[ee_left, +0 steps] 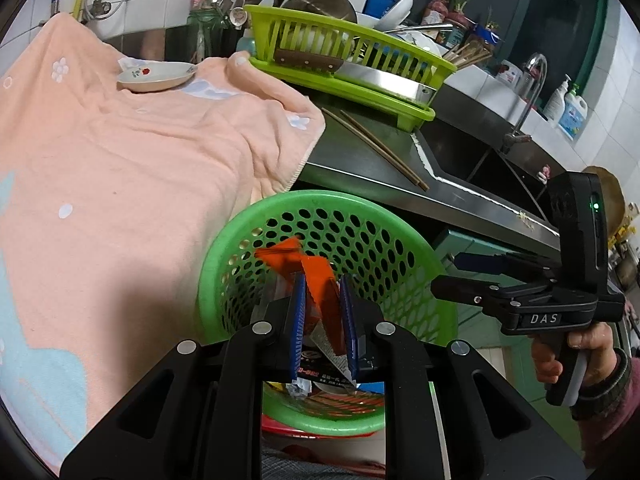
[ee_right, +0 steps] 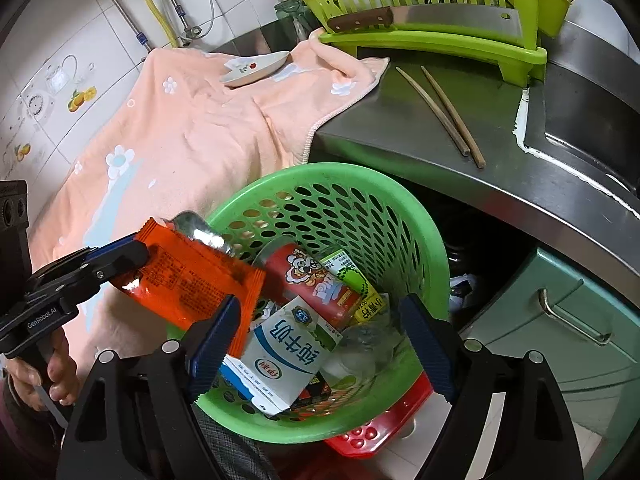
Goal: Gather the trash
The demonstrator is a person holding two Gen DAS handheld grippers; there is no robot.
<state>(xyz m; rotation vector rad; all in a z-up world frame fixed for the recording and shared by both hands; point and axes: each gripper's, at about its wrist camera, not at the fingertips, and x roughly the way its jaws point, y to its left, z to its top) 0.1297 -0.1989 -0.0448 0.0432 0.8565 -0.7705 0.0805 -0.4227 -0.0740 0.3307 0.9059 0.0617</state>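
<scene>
Two grippers work over a green basket [ee_right: 360, 208]. Nearest, the left gripper [ee_left: 322, 320] has its blue pads [ee_left: 298, 320] pinched on an orange wrapper [ee_right: 192, 280], which hangs over the basket's near-left rim; from the right wrist camera the wrapper's silver inside [ee_right: 200, 232] shows at its torn top. The right gripper [ee_right: 320, 344] hovers above the basket with its fingers [ee_right: 428, 344] spread wide and nothing between them. Inside the basket lie a white milk carton [ee_right: 284, 356], a red can [ee_right: 312, 280] with a cartoon face, a yellow-green box [ee_right: 360, 284] and some clear crumpled plastic [ee_right: 364, 344]. Under the basket a red plastic piece [ee_right: 384, 424] peeks out. To the right of it stands a teal cabinet [ee_right: 580, 320] with a metal handle. Beyond the basket runs a steel counter [ee_right: 400, 128], half covered on the left by a peach towel [ee_right: 200, 128] printed with white flowers. One pair of chopsticks [ee_right: 444, 108] lies on the bare steel, well apart from the towel. Farther back a small dish [ee_right: 256, 70] sits on the towel, and a lime drying rack [ee_right: 440, 4] holds a cleaver [ee_right: 440, 20] across its front. A sink [ee_left: 492, 160] with a faucet [ee_left: 532, 88] lies to the right in the left wrist view.
</scene>
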